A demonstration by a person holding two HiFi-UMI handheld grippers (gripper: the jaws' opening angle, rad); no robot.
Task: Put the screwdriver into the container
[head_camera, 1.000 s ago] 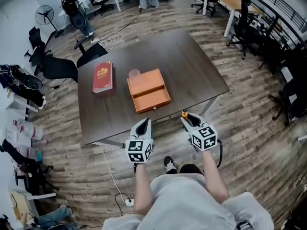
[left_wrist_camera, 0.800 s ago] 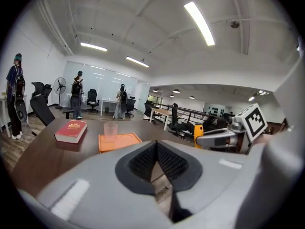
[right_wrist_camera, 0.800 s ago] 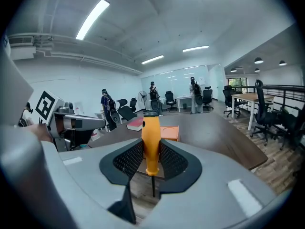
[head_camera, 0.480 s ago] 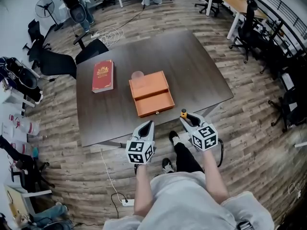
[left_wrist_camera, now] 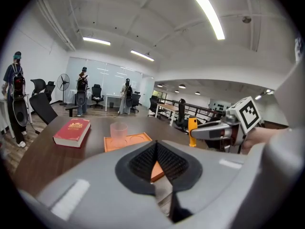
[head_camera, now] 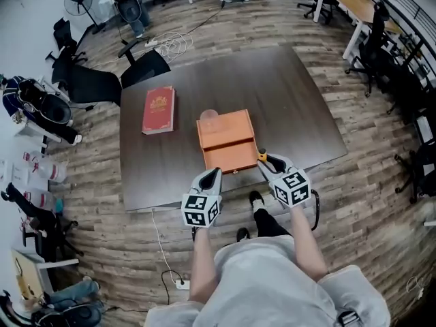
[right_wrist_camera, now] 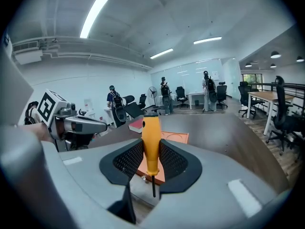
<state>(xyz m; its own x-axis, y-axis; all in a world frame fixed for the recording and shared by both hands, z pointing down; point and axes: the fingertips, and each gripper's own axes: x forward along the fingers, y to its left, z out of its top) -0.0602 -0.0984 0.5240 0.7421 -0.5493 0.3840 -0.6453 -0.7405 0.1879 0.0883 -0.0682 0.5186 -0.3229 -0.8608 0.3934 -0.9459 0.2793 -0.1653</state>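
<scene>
The orange container (head_camera: 225, 131) lies mid-table with its drawer (head_camera: 231, 159) pulled out toward me. My right gripper (head_camera: 270, 163) hangs over the table's near edge, just right of the drawer. It is shut on the screwdriver (right_wrist_camera: 151, 140), whose orange handle stands upright between the pads with the thin shaft pointing down. The handle tip (head_camera: 261, 157) shows beside the drawer's right corner. My left gripper (head_camera: 208, 181) hovers at the drawer's front left, its jaws (left_wrist_camera: 156, 146) shut on nothing. The container (left_wrist_camera: 128, 141) lies beyond them.
A red book (head_camera: 159, 110) lies left of the container. A clear cup (head_camera: 208, 116) stands on the container's far left corner. The dark table (head_camera: 286, 94) stands among office chairs (head_camera: 88, 84), with a cable (head_camera: 158, 244) on the wood floor. People stand far off in both gripper views.
The person has stepped up to the table. Both grippers have moved forward from over the floor to the container's drawer, and the screwdriver has stayed in the right gripper.
</scene>
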